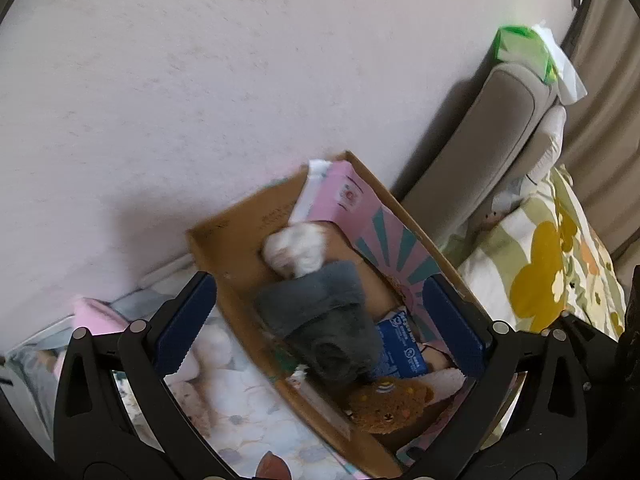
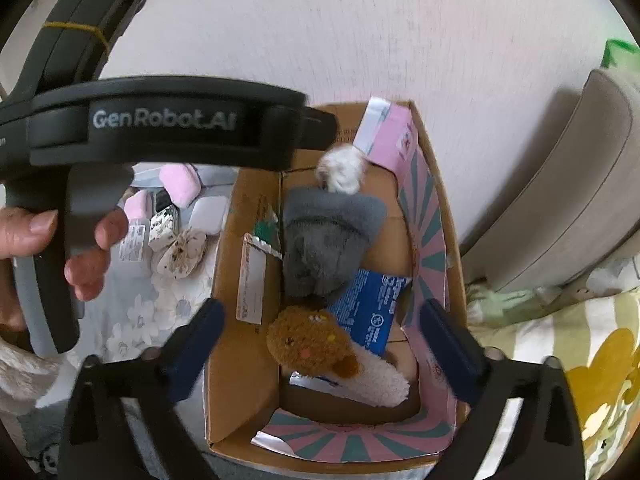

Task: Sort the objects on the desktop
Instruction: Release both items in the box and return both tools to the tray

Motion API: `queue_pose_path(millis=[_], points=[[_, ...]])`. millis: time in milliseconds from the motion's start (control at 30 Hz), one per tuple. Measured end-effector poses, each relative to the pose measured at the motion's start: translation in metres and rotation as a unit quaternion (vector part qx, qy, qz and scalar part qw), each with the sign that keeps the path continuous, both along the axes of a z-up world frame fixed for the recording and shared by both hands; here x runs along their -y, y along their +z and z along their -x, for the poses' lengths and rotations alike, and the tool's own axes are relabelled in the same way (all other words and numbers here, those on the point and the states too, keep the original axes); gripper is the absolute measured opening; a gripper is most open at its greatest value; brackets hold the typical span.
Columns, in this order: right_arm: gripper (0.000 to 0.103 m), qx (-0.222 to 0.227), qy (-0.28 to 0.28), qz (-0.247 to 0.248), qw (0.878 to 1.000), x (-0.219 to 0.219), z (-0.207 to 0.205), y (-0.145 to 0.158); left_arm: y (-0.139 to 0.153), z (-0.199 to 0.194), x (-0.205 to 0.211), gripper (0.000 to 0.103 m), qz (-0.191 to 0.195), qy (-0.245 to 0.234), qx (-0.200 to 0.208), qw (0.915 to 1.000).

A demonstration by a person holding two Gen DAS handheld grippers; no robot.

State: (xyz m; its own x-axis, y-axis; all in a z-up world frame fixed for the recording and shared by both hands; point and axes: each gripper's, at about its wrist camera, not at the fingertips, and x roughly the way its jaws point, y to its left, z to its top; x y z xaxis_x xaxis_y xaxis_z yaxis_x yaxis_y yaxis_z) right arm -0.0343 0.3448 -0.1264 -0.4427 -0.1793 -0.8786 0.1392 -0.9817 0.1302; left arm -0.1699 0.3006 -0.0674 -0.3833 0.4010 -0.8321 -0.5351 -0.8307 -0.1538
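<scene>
An open cardboard box point(image 1: 224, 240) point(image 2: 224, 280) holds a grey plush toy with white paws point(image 1: 320, 312) point(image 2: 328, 248), a brown plush toy point(image 1: 388, 404) point(image 2: 312, 340), a blue packet point(image 1: 400, 344) point(image 2: 372, 308) and a pink carton point(image 1: 340, 192) point(image 2: 392, 136). My left gripper point(image 1: 320, 320) is open and empty above the box. Its body with the GenRobot.AI label point(image 2: 160, 120) shows in the right wrist view, held by a hand. My right gripper point(image 2: 320, 340) is open and empty over the box.
Left of the box, on a floral cloth point(image 2: 132, 312), lie pink packs point(image 2: 180, 184), a white pouch point(image 2: 208, 212) and a small speckled bag point(image 2: 180, 252). A beige sofa arm point(image 1: 480, 152) point(image 2: 560, 200) with a green tissue pack point(image 1: 520, 48) stands right. A yellow-flowered cushion point(image 1: 552, 264) lies beside it.
</scene>
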Motion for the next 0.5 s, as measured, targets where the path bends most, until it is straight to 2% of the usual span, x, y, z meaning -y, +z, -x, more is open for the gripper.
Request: queue_pose_path(millis=[100,233,500], points=[[0.102,-0.006,-0.007,0.012,1.000,0.001,-0.004,0.005,0.007,-0.004,0.011,0.103,0.017,0.008,-0.007,0.9998],[0.102,-0.021,-0.022,0.019,0.999,0.002,-0.012,0.013,0.019,-0.012,0.033,0.103,0.009,0.024,-0.021,0.9995],[0.102,-0.073,-0.017,-0.042,0.996,0.026,-0.026,0.046,0.040,-0.034,0.081,0.103,0.009,0.042,-0.050,0.9978]])
